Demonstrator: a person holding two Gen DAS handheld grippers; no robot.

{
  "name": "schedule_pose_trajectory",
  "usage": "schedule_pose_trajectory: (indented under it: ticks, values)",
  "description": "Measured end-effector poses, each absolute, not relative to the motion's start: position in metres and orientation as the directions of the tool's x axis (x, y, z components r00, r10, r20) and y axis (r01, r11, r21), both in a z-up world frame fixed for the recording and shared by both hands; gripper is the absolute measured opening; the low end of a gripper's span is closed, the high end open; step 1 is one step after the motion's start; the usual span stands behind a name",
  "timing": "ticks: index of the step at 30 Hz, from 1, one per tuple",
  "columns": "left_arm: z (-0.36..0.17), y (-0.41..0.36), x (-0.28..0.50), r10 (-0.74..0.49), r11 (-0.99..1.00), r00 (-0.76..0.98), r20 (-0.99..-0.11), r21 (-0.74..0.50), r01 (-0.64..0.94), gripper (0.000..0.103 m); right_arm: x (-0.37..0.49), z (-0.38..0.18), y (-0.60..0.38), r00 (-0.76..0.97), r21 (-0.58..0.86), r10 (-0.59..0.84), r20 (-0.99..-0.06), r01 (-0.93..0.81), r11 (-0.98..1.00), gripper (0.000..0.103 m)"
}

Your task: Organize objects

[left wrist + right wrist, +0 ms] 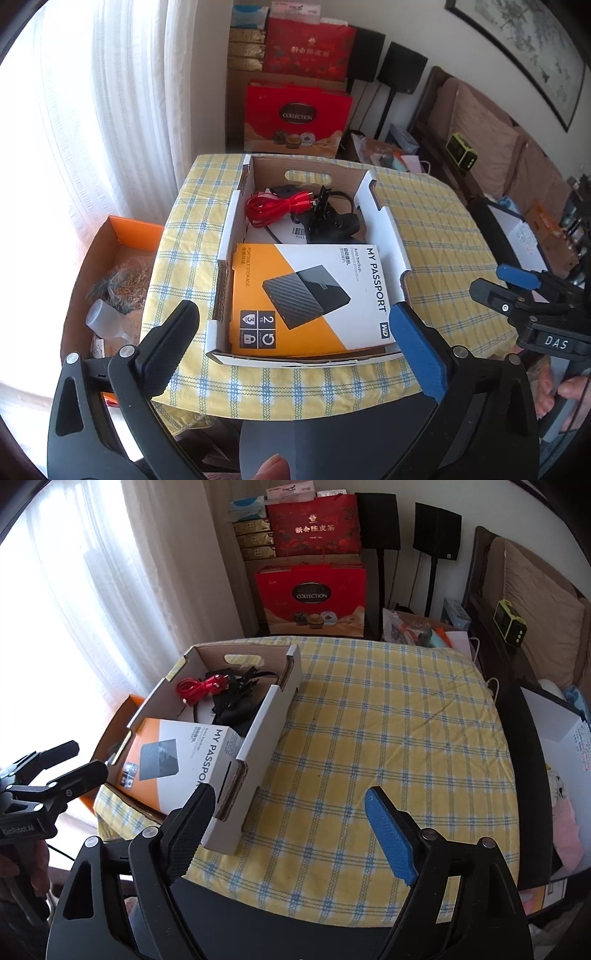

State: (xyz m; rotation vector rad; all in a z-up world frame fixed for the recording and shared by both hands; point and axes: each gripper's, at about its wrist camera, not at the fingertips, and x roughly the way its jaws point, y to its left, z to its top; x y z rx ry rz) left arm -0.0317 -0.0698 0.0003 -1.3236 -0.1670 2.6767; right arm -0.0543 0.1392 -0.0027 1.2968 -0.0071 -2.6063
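The orange-and-white hard-drive carton (308, 297) printed "MY PASSPORT" lies flat in the near end of a long, open corrugated cardboard tray (384, 229), which sits along the left side of the tabletop (388, 720) under its yellow-and-blue checked cloth, one short end close to the near edge. The tray's long axis runs from that near edge toward the far edge, and the carton's long side lies the same way.

Left tongs (295, 343) hang just short of the tray's near wall, spread wide with nothing between them, and the carton lies straight ahead of their gap. Right tongs (288, 830) are likewise spread wide and hold nothing; they hover over bare cloth, with the tray's near right corner just beside their left finger and the carton off to their left. By my reading, the left hand is the nearer and better lined up for any reach into the tray.

Farther along the tray lie a coiled red cable (275, 208) and a tangle of black cables and adapters (328, 218), touching one another against the far wall with its handle slot.
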Motion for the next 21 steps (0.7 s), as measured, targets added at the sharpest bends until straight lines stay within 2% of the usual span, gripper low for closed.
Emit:
schedule_pose_trajectory:
  ticks: [3, 6, 9, 13, 21]
  values:
    - [0.001, -0.064, -0.027, 0.174, -0.984, -0.604, -0.778, -0.157, -0.082, 0.103, -0.048, -0.001, 0.144, -0.604, 0.069, -0.163, -0.780, 0.177, -0.982, 0.091]
    - [0.002, -0.058, -0.022, 0.141, -0.990, -0.615, -0.776, -0.126, -0.068, 0.103, -0.040, 0.002, 0.153, -0.627, 0.046, -0.126, -0.769, 0.142, -0.989, 0.103]
    - [0.001, -0.053, -0.021, 0.095, -0.995, -0.613, -0.784, -0.094, -0.033, 0.103, -0.031, 0.005, 0.159, -0.661, 0.021, -0.093, -0.745, 0.116, -0.993, 0.102]
    - [-0.004, -0.050, -0.019, 0.133, -0.990, -0.597, -0.791, -0.136, -0.040, 0.103, -0.018, 0.007, 0.166, -0.696, 0.011, -0.063, -0.715, 0.078, -0.997, 0.102]
    - [0.001, -0.028, -0.004, 0.112, -0.994, -0.610, -0.784, -0.087, -0.070, 0.103, 0.000, 0.008, 0.181, -0.710, 0.014, -0.022, -0.703, 0.018, -1.000, 0.102]
